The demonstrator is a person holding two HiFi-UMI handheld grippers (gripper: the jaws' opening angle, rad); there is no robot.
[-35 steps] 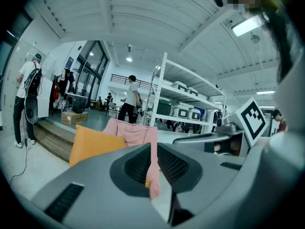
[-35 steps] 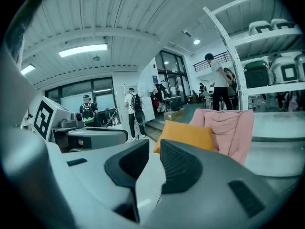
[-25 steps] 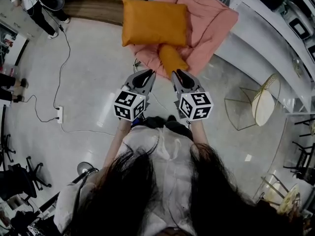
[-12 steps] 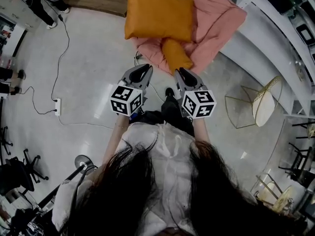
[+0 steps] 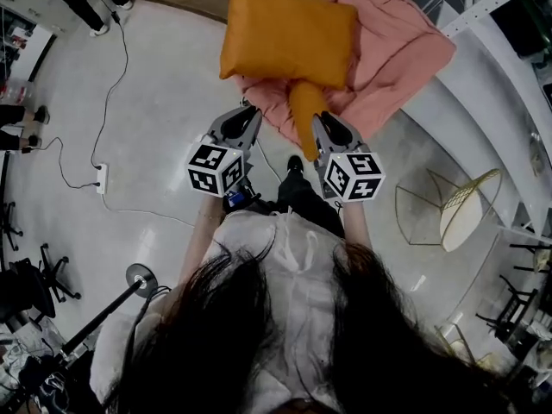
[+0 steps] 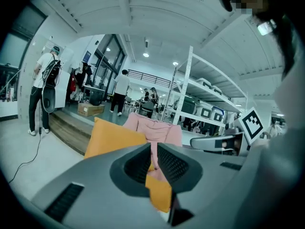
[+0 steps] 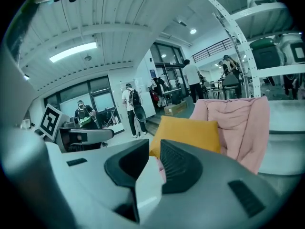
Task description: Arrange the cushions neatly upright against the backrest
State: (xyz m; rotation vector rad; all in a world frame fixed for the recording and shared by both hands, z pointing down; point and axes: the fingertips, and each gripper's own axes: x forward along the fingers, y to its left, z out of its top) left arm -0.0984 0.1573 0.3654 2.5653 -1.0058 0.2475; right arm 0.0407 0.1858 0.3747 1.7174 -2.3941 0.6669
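Two orange cushions sit on the pink chair (image 5: 398, 52), ahead of both empty grippers.
The small cushion (image 5: 305, 115) runs lengthwise over the seat's front edge, below the large cushion (image 5: 289, 34) and nearest the right gripper (image 5: 320, 123). The left gripper (image 5: 247, 113) has its jaws together, the right's nearly so.
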